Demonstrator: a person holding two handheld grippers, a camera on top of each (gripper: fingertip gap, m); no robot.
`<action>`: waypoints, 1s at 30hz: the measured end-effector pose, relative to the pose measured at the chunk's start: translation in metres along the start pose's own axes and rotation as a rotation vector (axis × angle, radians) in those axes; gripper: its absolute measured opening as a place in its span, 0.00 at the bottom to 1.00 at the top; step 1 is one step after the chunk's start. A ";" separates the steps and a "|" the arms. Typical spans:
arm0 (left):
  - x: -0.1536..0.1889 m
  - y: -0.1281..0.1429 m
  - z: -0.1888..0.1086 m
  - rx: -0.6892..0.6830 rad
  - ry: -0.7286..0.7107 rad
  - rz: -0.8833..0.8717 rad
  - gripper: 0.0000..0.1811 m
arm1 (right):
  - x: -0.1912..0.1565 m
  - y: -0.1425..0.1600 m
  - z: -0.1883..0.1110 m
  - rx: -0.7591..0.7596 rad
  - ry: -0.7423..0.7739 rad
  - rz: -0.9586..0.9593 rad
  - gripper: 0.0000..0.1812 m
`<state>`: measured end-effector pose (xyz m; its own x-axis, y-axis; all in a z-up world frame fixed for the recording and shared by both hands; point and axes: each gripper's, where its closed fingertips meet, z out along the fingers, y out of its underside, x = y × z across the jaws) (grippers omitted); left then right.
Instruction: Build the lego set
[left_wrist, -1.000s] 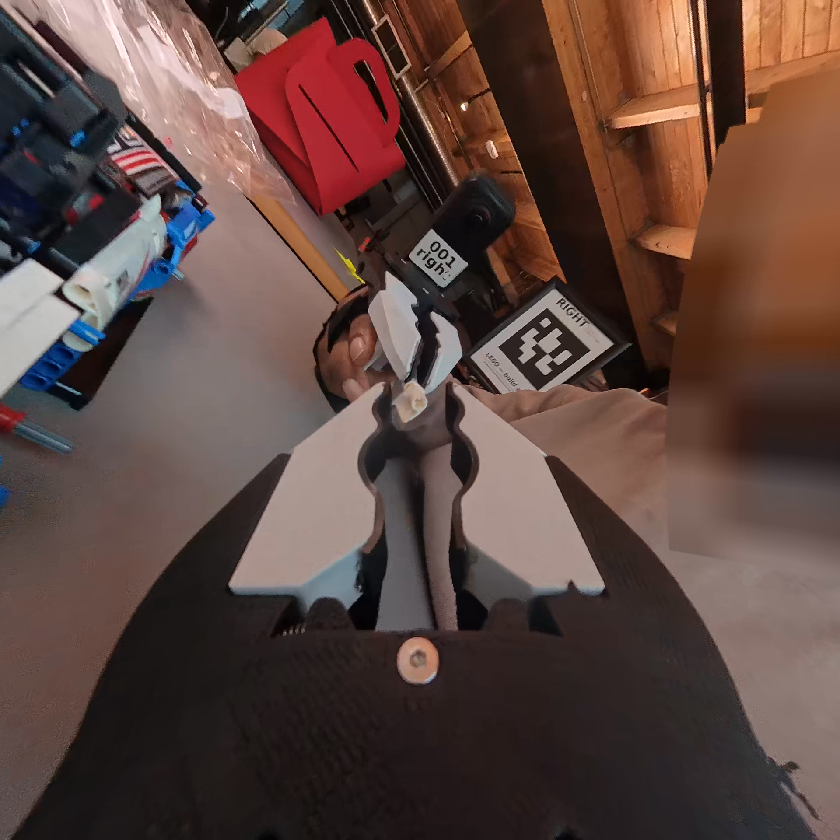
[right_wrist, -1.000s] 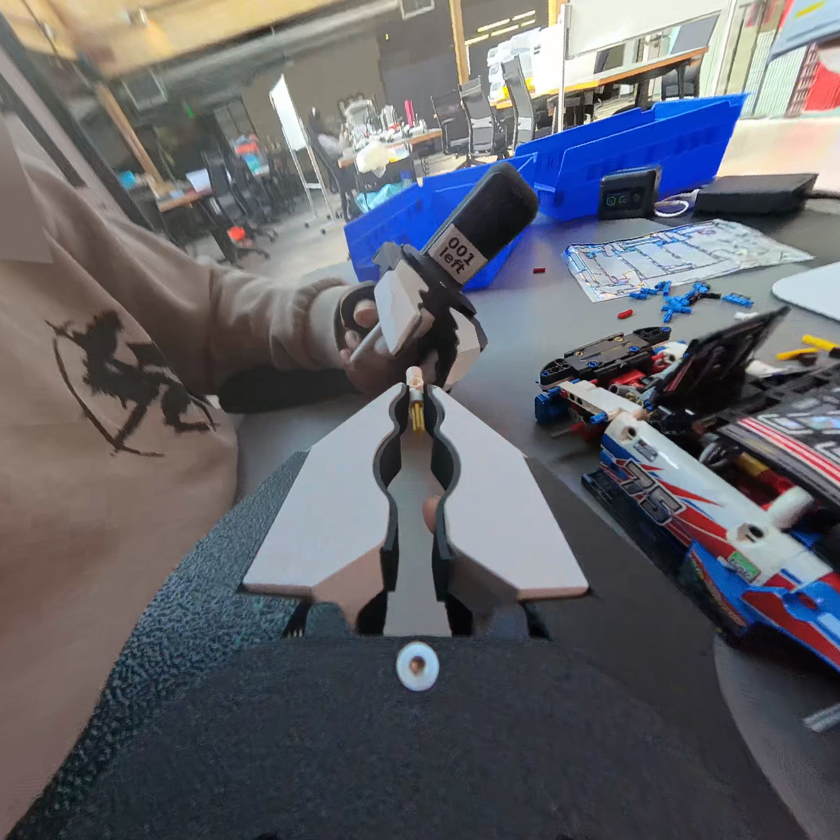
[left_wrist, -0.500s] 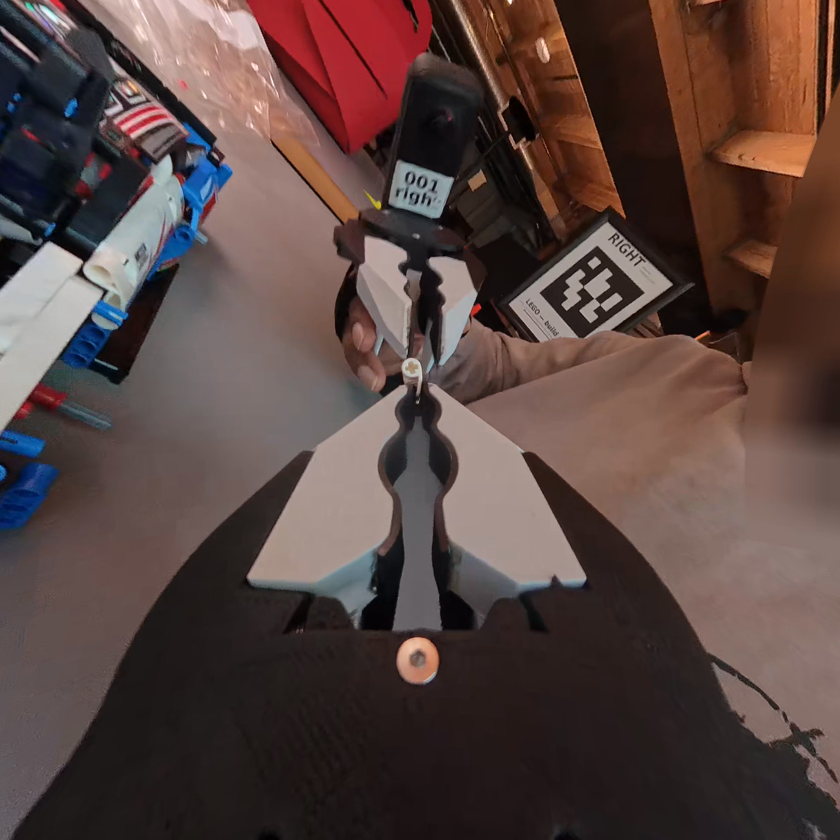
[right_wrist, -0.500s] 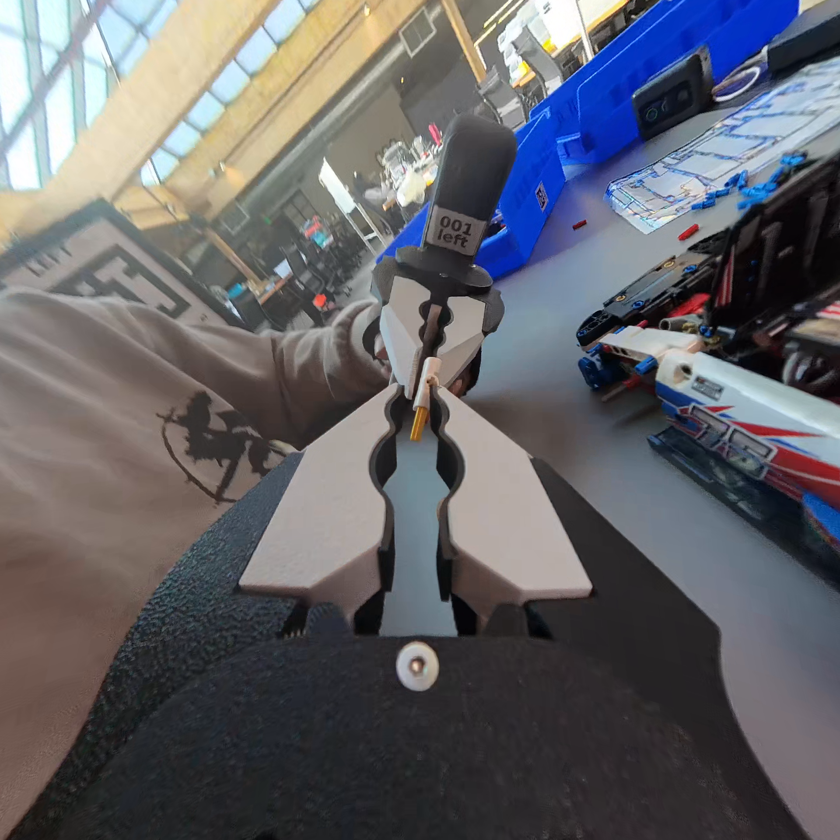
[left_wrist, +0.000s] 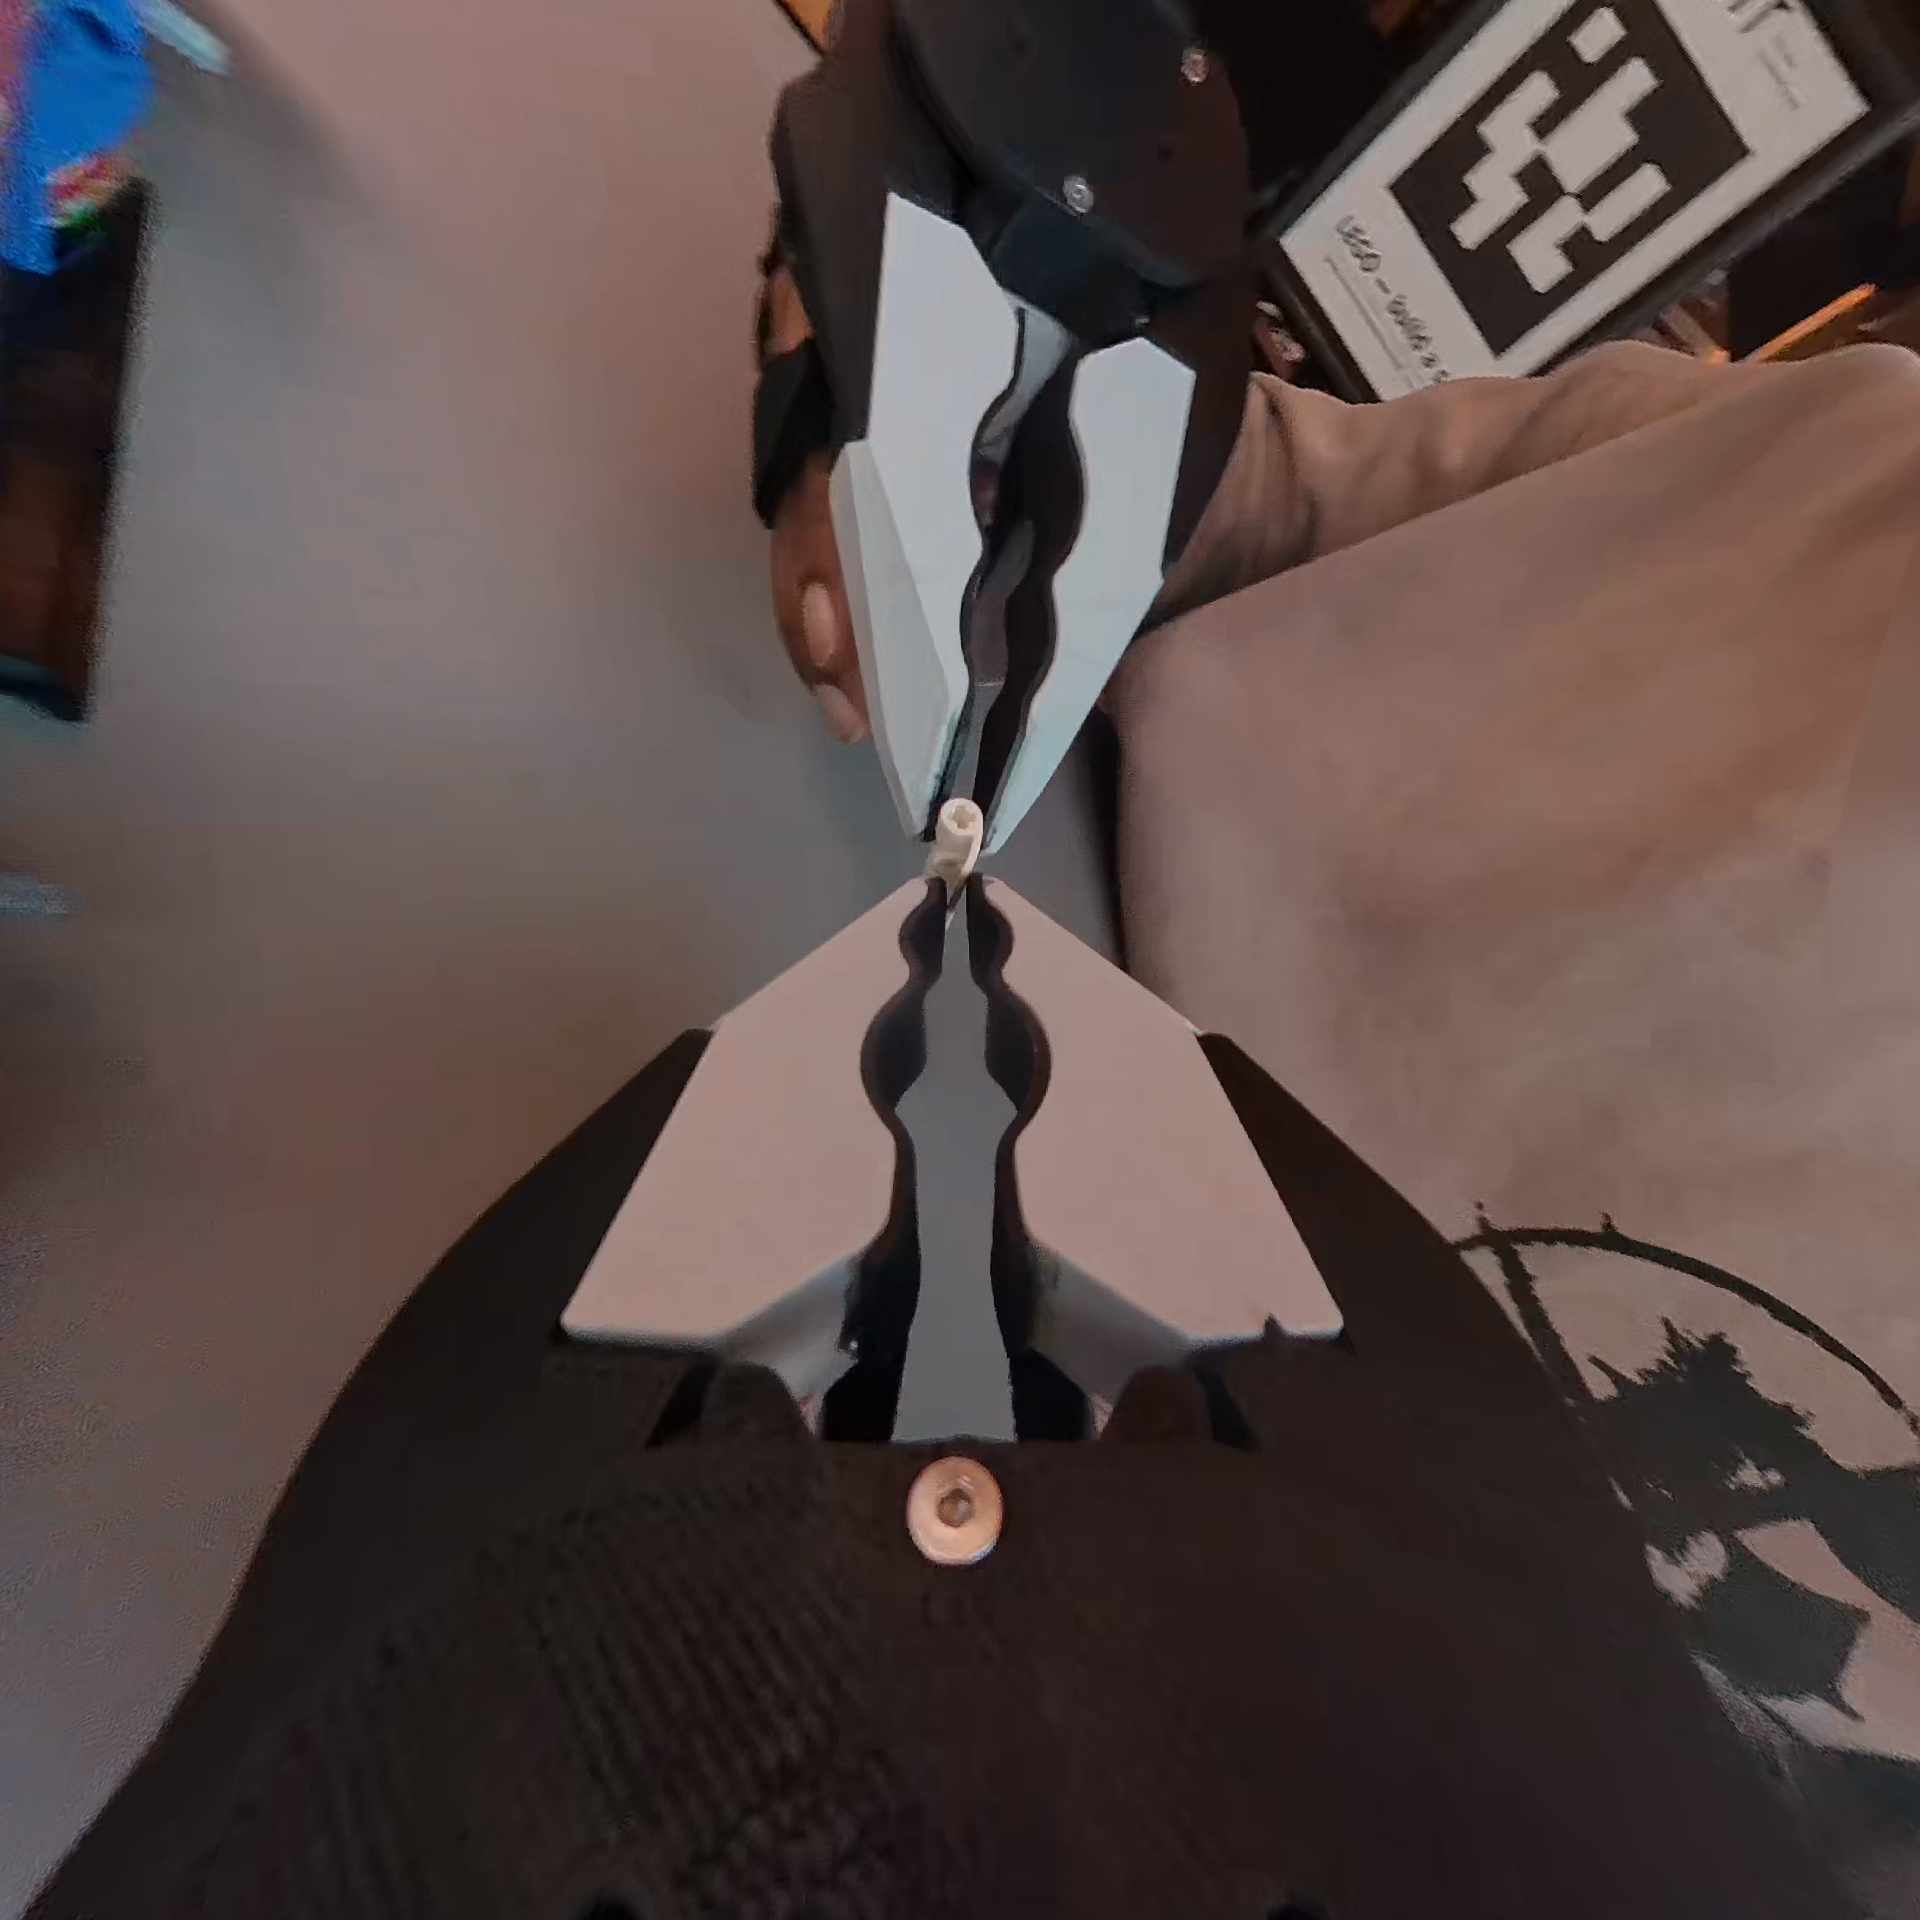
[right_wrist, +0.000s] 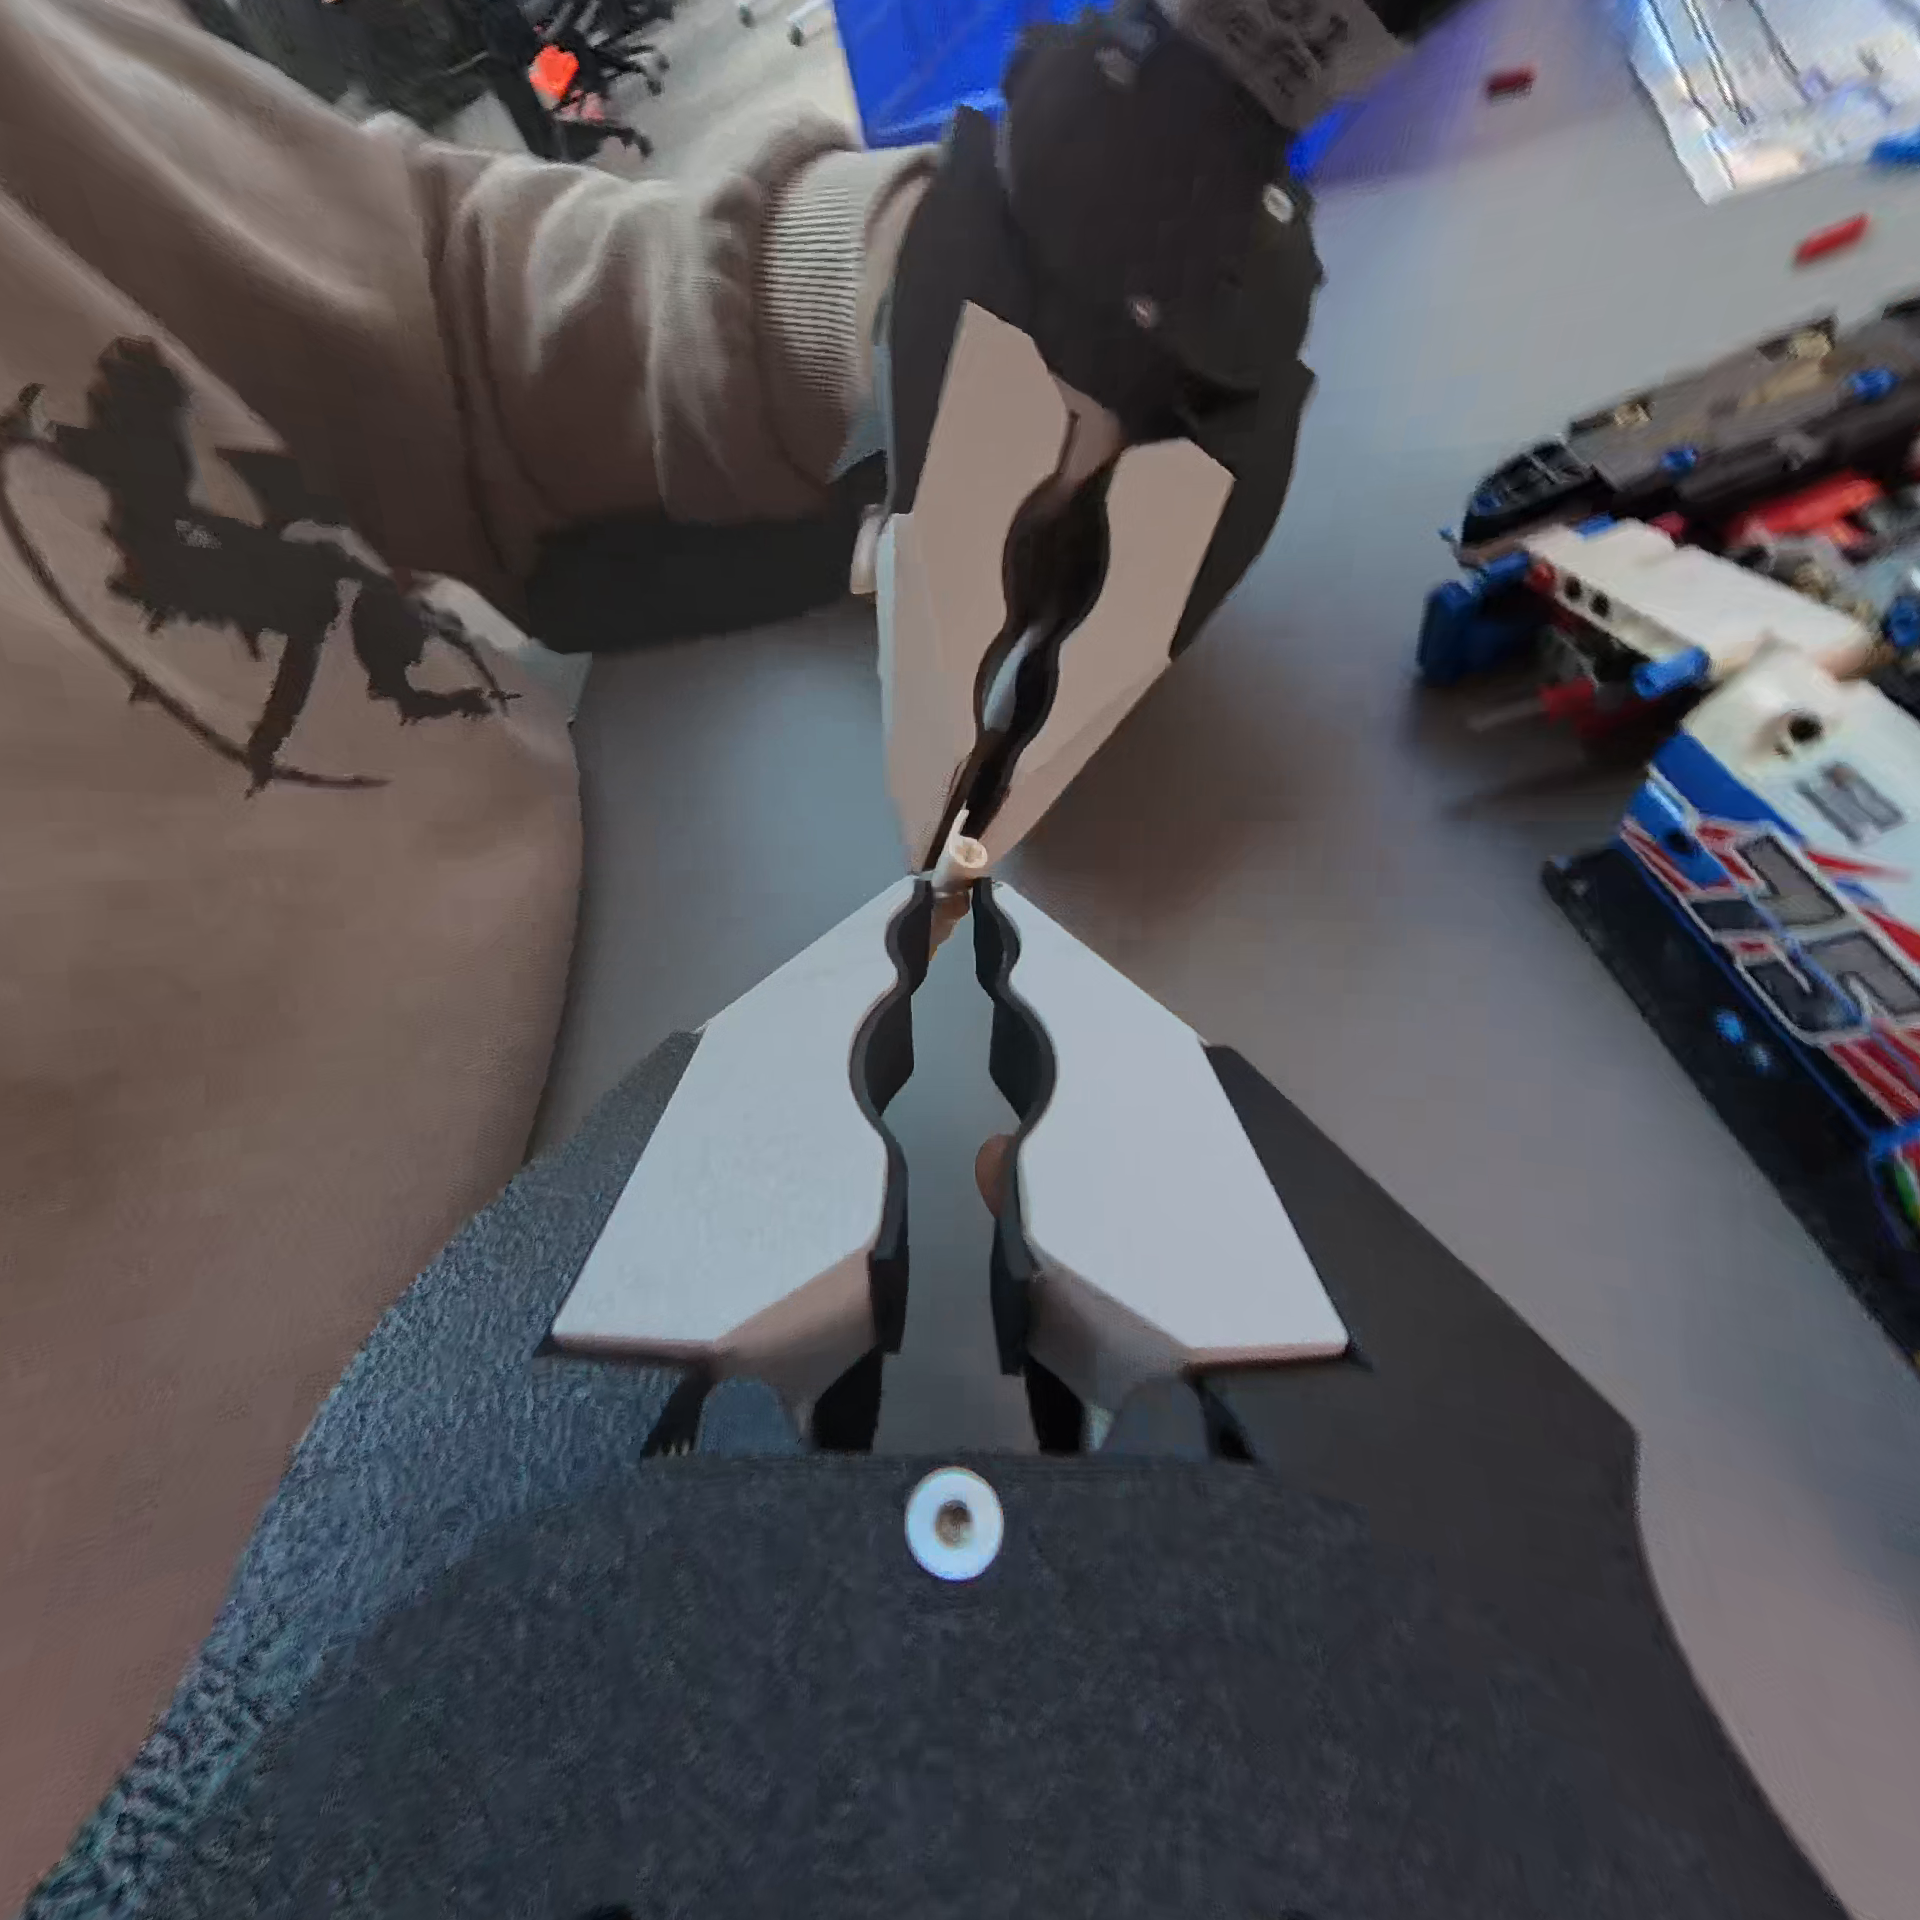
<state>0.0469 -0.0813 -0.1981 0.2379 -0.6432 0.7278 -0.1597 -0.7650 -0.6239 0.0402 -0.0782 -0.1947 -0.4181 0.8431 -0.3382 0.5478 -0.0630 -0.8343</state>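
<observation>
My two grippers meet tip to tip above the grey table. In the left wrist view my left gripper (left_wrist: 951, 888) is shut on the lower end of a small cream connector piece (left_wrist: 957, 831), and the right gripper (left_wrist: 961, 810) comes down from above onto the same piece. In the right wrist view my right gripper (right_wrist: 945, 894) is shut on a short yellow axle (right_wrist: 940, 925) with the cream piece (right_wrist: 961, 860) on its end. The left gripper (right_wrist: 951, 842) pinches it from above. The partly built white, blue and red lego car (right_wrist: 1766, 727) lies to the right.
A person's beige sleeve and sweatshirt (right_wrist: 260, 727) fill the left of the right wrist view. A printed instruction sheet (right_wrist: 1766, 83), loose red pieces (right_wrist: 1829, 239) and a blue bin (right_wrist: 904, 62) lie at the back. A black-and-white marker board (left_wrist: 1558, 177) stands behind the grippers. Left and right tips are no more than a few centimetres apart.
The two grippers have moved closer and turned until their tips touch at the cream piece. Both cameras now tilt down toward the table, and the car has slid to the views' edges.
</observation>
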 end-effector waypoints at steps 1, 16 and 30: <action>-0.011 -0.002 -0.004 0.018 -0.065 -0.008 0.01 | 0.010 0.003 0.000 -0.007 0.028 0.103 0.03; -0.052 -0.024 0.002 0.004 -0.771 0.411 0.23 | 0.046 0.008 -0.003 0.040 0.181 0.401 0.03; -0.044 -0.015 -0.001 -0.035 -0.676 0.417 0.05 | 0.039 0.009 -0.006 0.034 0.108 0.383 0.03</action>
<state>0.0382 -0.0418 -0.2208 0.6801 -0.7264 0.0988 -0.3908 -0.4733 -0.7894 0.0334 -0.0426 -0.2130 -0.1086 0.8066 -0.5810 0.6241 -0.3996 -0.6714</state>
